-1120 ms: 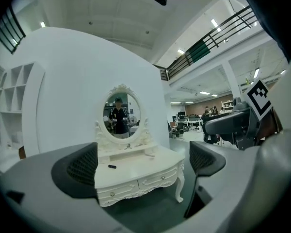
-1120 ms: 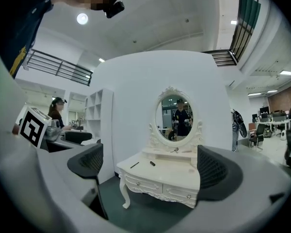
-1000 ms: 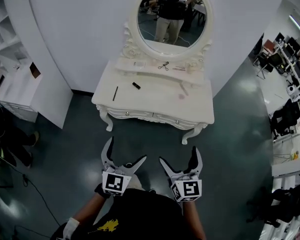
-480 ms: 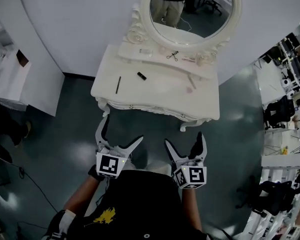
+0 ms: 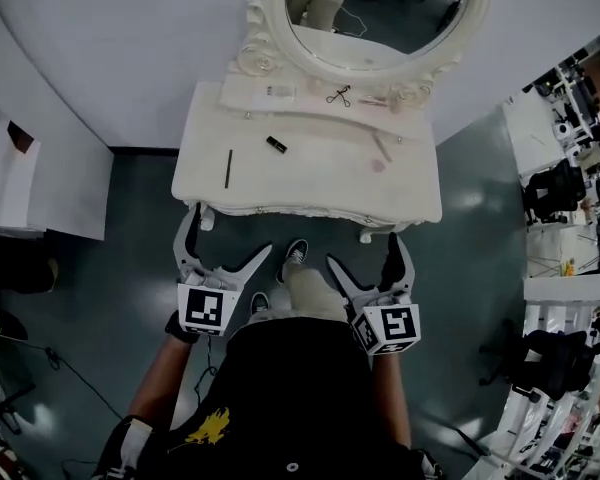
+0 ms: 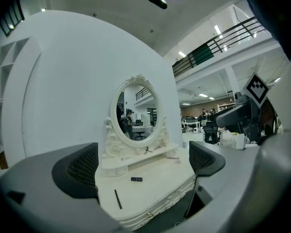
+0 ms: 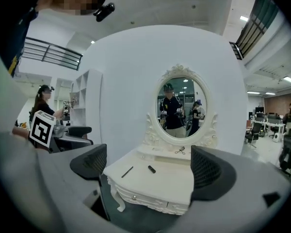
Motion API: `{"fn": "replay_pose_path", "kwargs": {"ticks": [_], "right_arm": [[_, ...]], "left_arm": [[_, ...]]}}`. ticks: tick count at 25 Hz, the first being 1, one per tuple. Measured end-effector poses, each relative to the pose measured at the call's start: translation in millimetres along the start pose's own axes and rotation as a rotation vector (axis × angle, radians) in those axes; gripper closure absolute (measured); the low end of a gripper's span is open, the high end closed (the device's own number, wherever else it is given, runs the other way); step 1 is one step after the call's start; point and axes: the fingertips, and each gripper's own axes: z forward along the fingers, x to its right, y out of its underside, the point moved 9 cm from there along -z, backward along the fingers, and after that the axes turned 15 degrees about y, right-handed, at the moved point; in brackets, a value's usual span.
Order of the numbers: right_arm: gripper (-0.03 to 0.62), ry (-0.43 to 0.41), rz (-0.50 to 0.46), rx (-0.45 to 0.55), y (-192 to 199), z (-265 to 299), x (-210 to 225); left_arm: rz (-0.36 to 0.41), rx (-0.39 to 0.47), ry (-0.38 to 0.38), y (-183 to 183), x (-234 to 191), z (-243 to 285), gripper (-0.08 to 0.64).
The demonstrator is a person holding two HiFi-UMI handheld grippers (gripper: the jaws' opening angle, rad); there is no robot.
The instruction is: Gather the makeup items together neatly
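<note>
A white dressing table (image 5: 310, 183) with an oval mirror (image 5: 380, 8) stands ahead of me. On its top lie a black pencil (image 5: 228, 168), a short black tube (image 5: 275, 145), a pale stick (image 5: 382, 148) and a small pink item (image 5: 378, 166). An eyelash curler (image 5: 339, 96) rests on the raised shelf under the mirror. My left gripper (image 5: 228, 233) and right gripper (image 5: 364, 250) hover side by side before the table's front edge, both open and empty. The right jaws have just been closing slightly, with nothing between them. The pencil (image 6: 118, 198) and tube (image 6: 136, 179) show between the left pads.
A white shelf unit (image 5: 10, 183) stands against the wall to the left. Desks and dark chairs (image 5: 560, 183) crowd the right side. Dark floor lies between me and the table, with my shoe (image 5: 296, 253) near its front legs.
Both grippers have travelled forward toward the dressing table, which now sits closer and larger in the head view. The right jaws look slightly narrower. Nothing was picked up.
</note>
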Motion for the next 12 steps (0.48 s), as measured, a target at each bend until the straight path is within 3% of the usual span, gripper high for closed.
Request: {"fn": "replay_pose_path", "kwargs": {"ticks": [7,12], "right_arm": [[0.062,-0.034,0.015,-0.018,11.4,69.4,10.4],[0.125,-0.090,0.044,-0.070,26.1,159.0,22.8]], "left_arm": [[0.008,-0.029,-0.044,8.4,-36.1,30.2,-0.025],[0.156,-0.043,-0.068,5.0,-70.3,67.2,-0.025]]}}
